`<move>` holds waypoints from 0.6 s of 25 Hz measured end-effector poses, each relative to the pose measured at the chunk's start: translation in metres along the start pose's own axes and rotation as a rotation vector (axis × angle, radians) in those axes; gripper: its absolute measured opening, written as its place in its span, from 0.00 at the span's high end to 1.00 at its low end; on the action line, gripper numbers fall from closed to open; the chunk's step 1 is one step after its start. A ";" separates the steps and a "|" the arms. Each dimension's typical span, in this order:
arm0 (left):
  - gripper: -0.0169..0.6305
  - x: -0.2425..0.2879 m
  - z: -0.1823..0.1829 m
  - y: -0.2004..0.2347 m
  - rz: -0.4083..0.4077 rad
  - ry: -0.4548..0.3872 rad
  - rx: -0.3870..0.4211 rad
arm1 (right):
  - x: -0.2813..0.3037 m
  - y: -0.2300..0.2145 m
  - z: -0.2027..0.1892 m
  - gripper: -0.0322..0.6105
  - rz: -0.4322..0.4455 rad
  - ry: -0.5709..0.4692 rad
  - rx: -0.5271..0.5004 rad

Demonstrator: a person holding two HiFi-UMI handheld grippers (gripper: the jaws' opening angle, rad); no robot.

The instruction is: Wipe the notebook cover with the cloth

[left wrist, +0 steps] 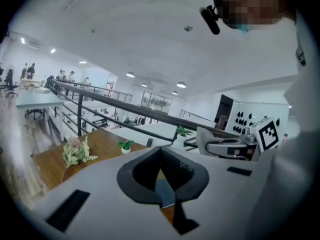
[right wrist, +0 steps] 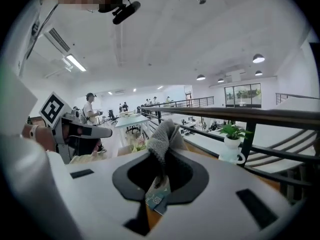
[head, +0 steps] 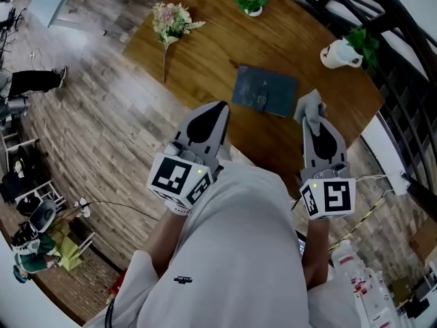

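Both grippers are hovering close to the person's body, the right one pinching the cloth, short of the notebook.

Nearest, the left gripper (head: 217, 109) is hanging over the table's near edge with its jaws pressed together on nothing; through the gap behind its tips only the notebook and wood are showing. Beside it, the right gripper (head: 315, 123) is gripping a grey cloth (head: 310, 105) that is sticking up beyond its tips. Just ahead, between the two, the dark notebook (head: 265, 91) is lying flat and closed on the table (head: 287, 36), apart from the cloth. Farther off, a mug (head: 339, 55) holding a green plant is sitting to the right, a flower bunch (head: 171, 20) is lying to the left, and a small potted plant (head: 251, 4) is standing at the far edge.
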State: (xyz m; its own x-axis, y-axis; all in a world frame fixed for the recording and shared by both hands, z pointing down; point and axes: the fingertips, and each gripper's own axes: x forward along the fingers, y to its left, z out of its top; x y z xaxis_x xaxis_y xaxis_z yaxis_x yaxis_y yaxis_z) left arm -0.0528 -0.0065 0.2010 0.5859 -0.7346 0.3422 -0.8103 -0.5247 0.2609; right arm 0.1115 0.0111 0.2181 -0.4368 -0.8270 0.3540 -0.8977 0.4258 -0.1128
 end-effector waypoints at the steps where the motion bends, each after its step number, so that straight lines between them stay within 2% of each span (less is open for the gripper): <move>1: 0.95 -0.003 0.008 -0.004 -0.002 -0.018 0.020 | -0.007 -0.002 0.005 0.89 -0.011 -0.015 -0.007; 6: 0.95 -0.022 0.040 -0.013 -0.018 -0.107 0.087 | -0.039 -0.009 0.030 0.89 -0.081 -0.099 -0.038; 15: 0.95 -0.028 0.059 -0.022 -0.036 -0.161 0.136 | -0.084 -0.015 0.039 0.89 -0.146 -0.145 -0.071</move>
State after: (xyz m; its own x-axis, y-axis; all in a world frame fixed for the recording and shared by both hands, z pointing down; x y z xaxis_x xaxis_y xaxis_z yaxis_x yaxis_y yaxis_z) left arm -0.0519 0.0005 0.1327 0.6137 -0.7679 0.1836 -0.7896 -0.5969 0.1425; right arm 0.1598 0.0600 0.1537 -0.3103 -0.9239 0.2240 -0.9481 0.3179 -0.0022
